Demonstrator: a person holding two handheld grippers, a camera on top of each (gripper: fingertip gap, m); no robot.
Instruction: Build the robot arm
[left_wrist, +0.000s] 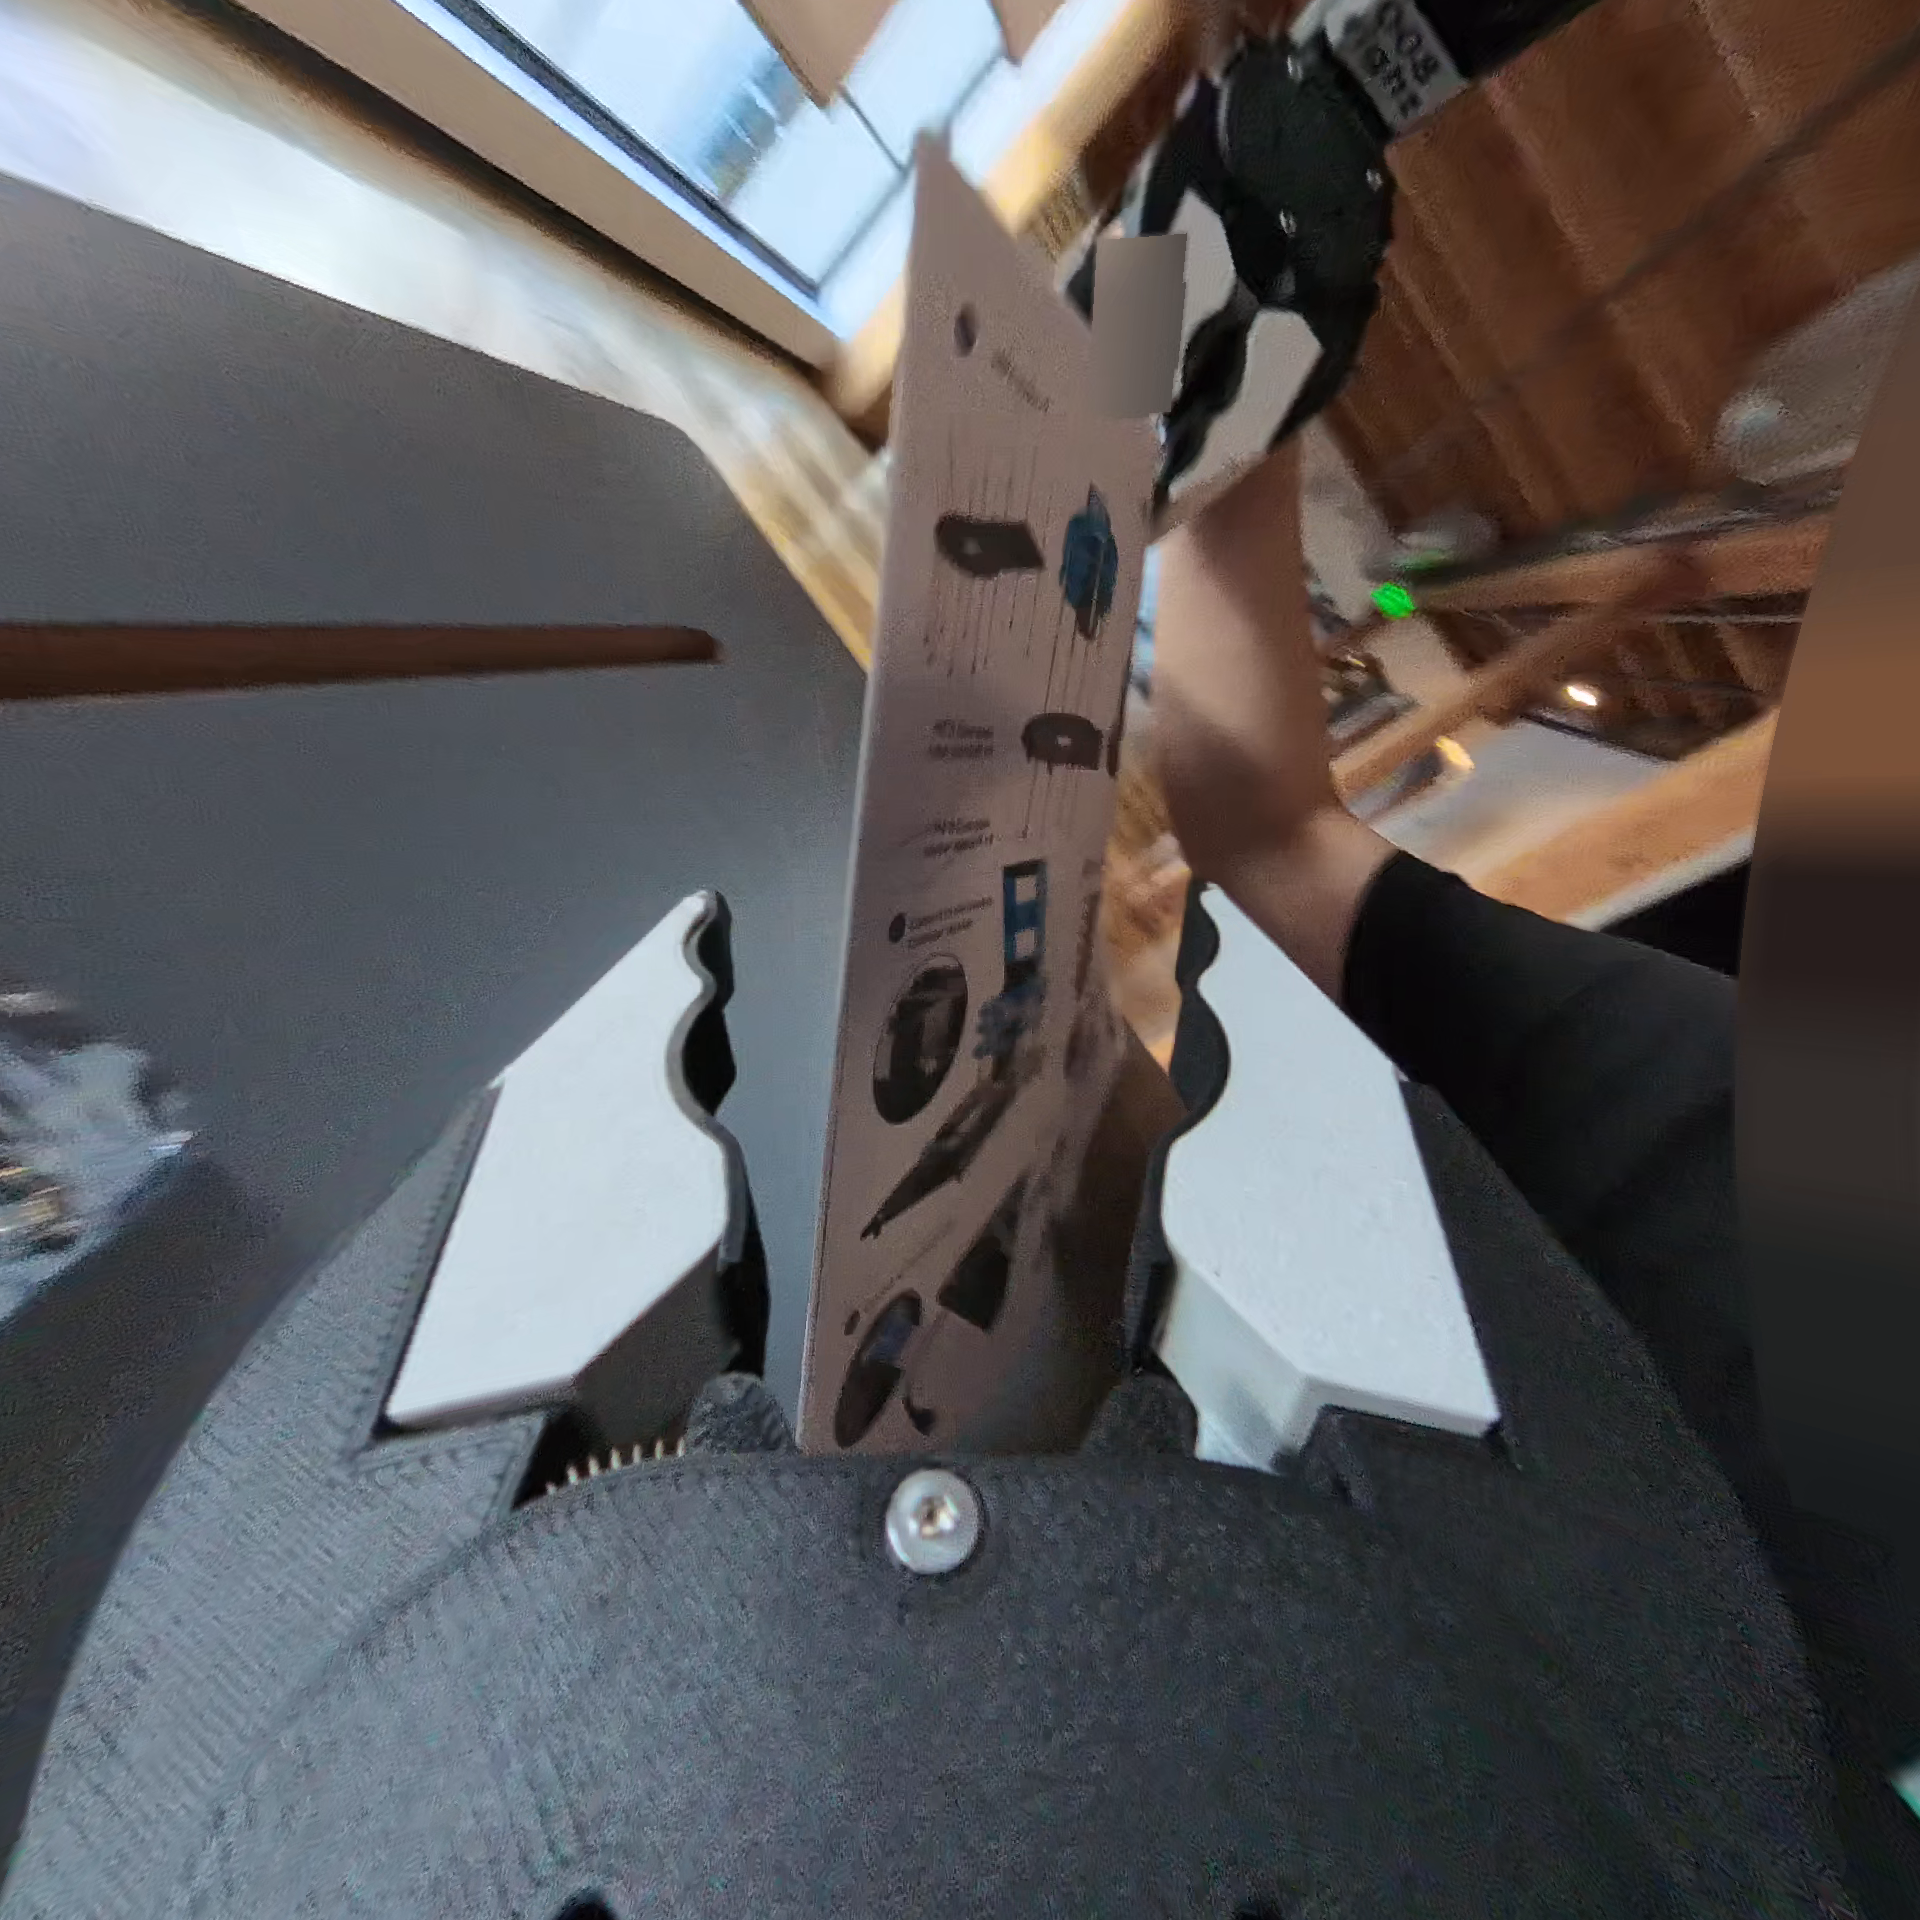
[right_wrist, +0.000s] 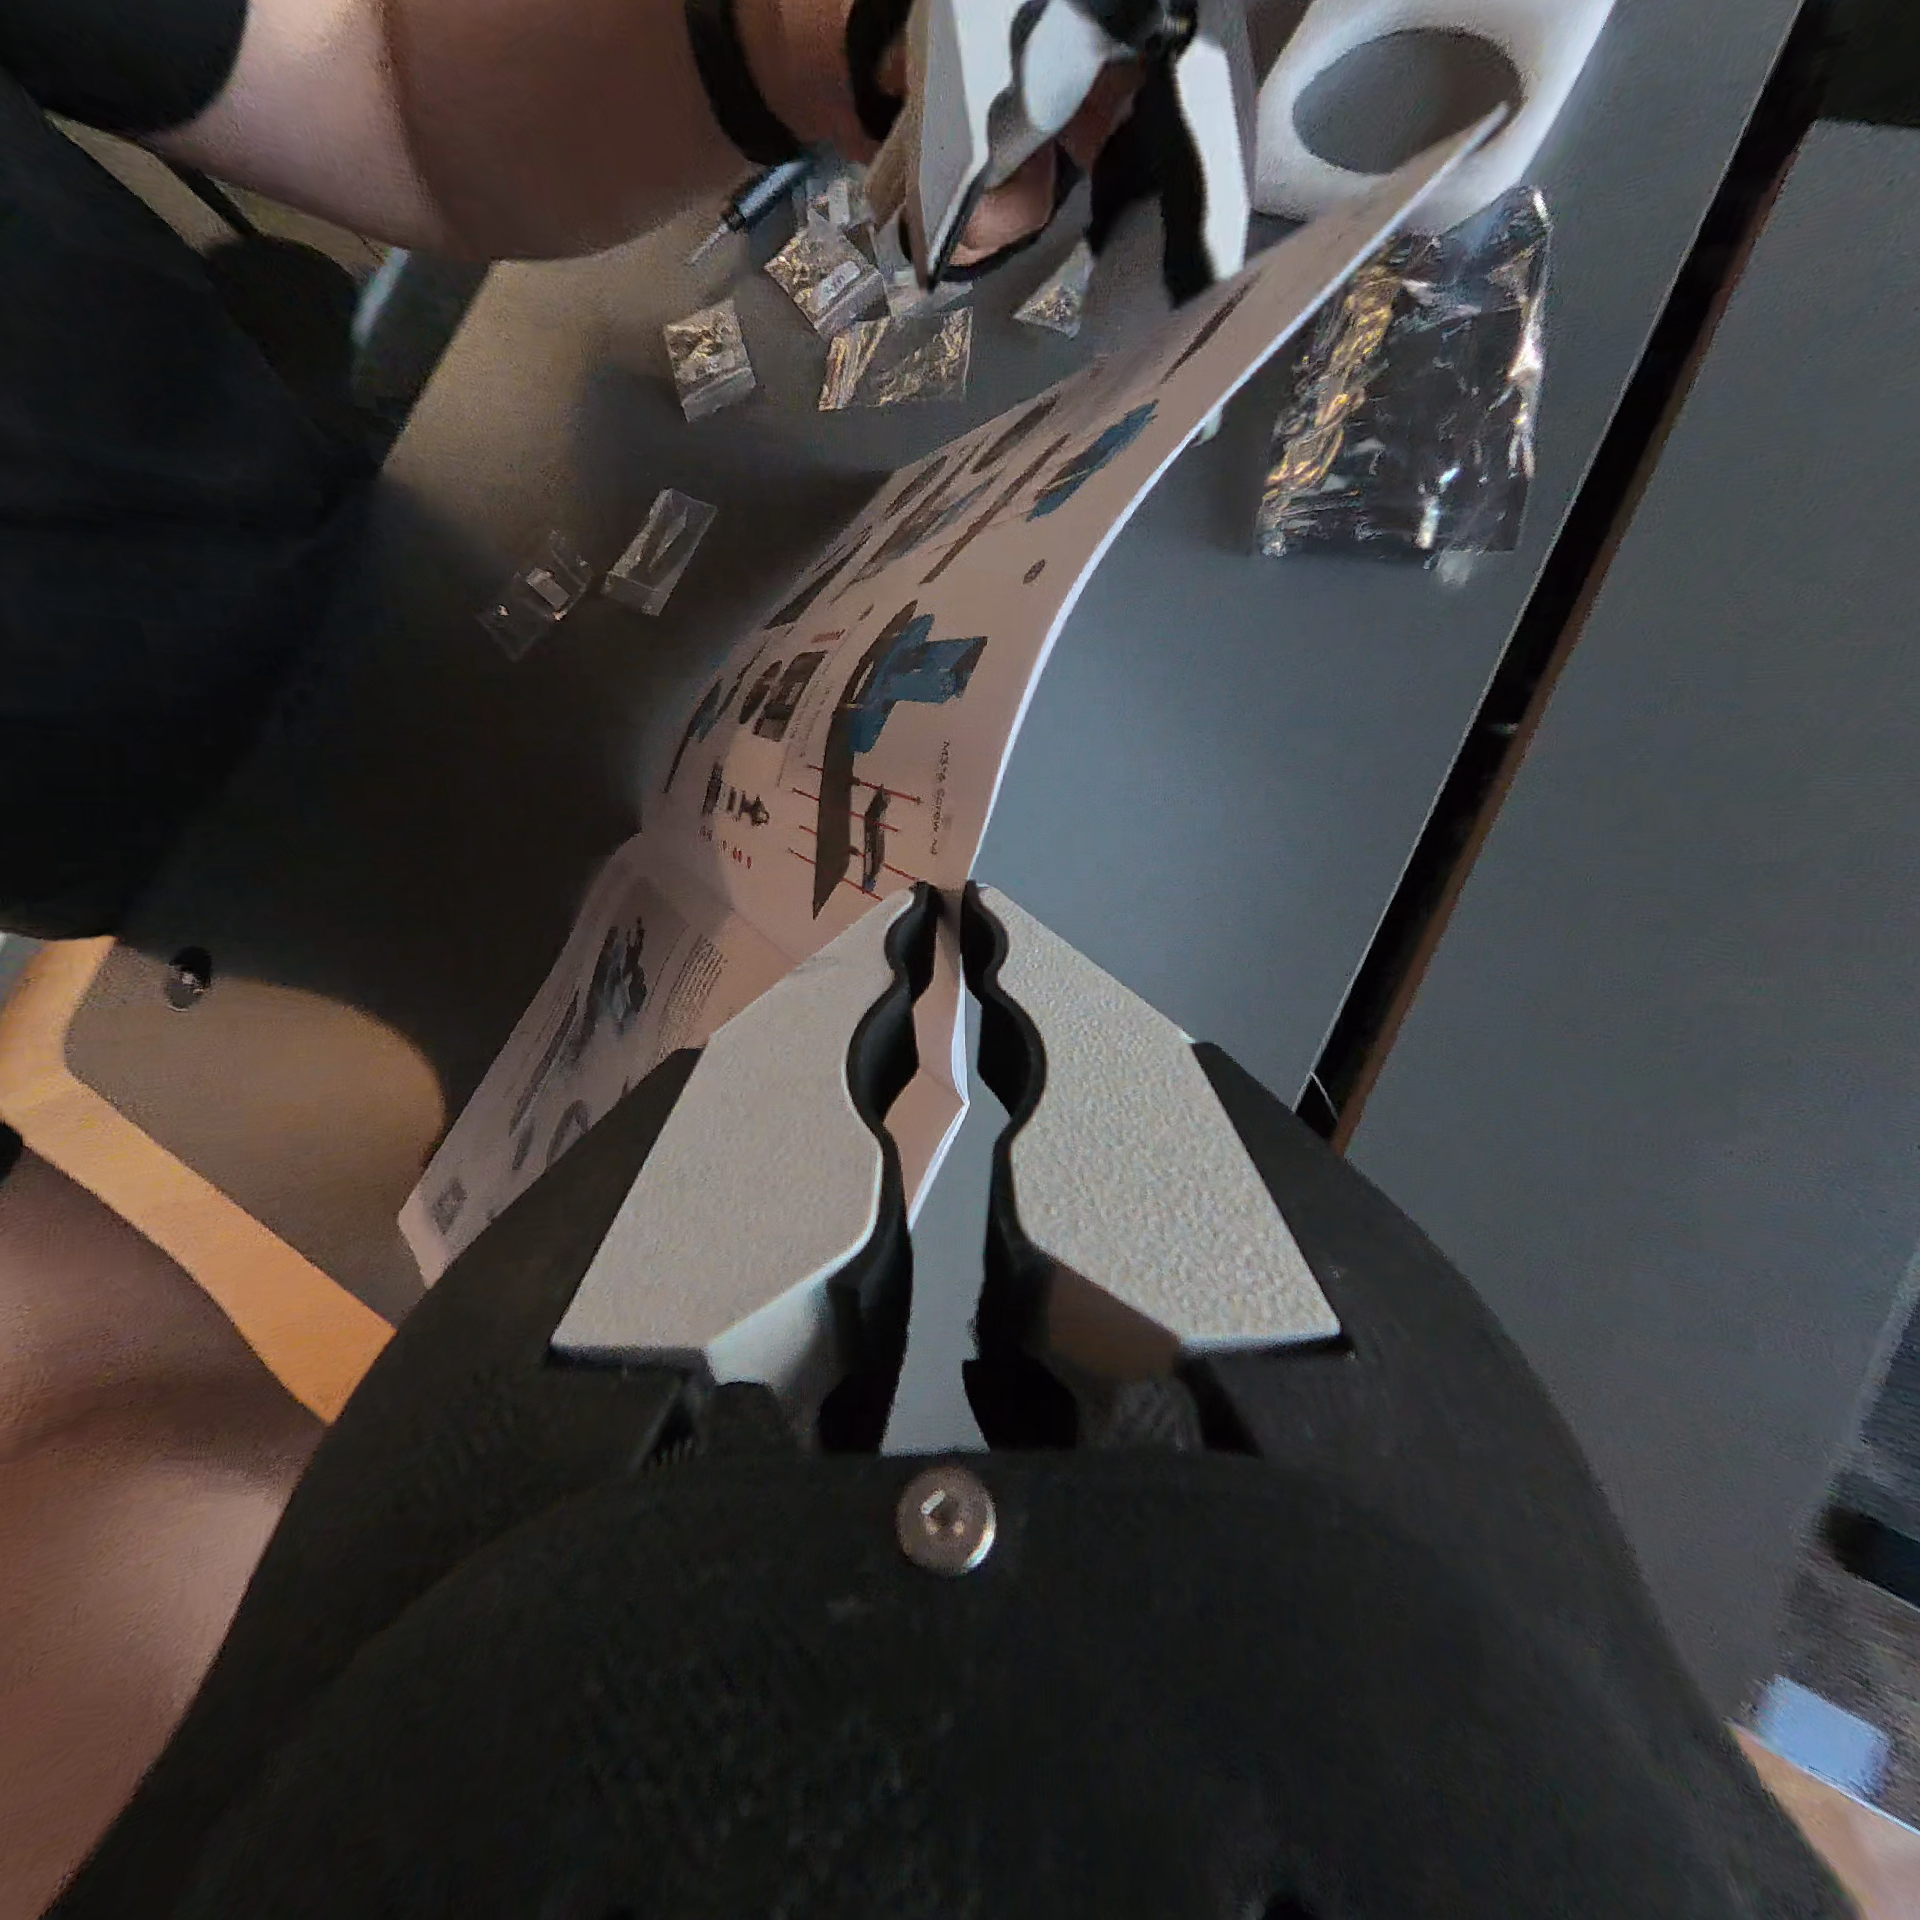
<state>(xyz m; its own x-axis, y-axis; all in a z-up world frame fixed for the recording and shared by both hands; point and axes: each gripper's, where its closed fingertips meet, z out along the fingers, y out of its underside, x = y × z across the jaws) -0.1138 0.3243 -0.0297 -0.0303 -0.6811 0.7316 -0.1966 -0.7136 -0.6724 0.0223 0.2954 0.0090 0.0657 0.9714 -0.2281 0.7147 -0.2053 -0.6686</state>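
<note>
A printed instruction sheet (left_wrist: 987, 727) with black and blue pictures hangs in the air above a dark grey table (left_wrist: 416, 883). My left gripper (left_wrist: 956, 914) is open. The sheet runs edge-on between its fingers, and neither pad presses on it. My right gripper (right_wrist: 943, 894) is shut on the sheet's near edge (right_wrist: 914, 644), which curves away from it. The right gripper also shows in the left wrist view (left_wrist: 1247, 343) at the sheet's far end. The left gripper shows in the right wrist view (right_wrist: 1081, 156), open by the sheet's other end.
Several small clear bags of parts (right_wrist: 707, 358) and a larger crinkled plastic bag (right_wrist: 1403, 384) lie on the table (right_wrist: 1247, 727). A white foam piece with a hole (right_wrist: 1403, 94) lies at the far end. A dark gap (right_wrist: 1455, 831) separates two tabletops. A forearm (left_wrist: 1236, 727) reaches in. Tip to tip, the grippers are about 15 cm apart.
</note>
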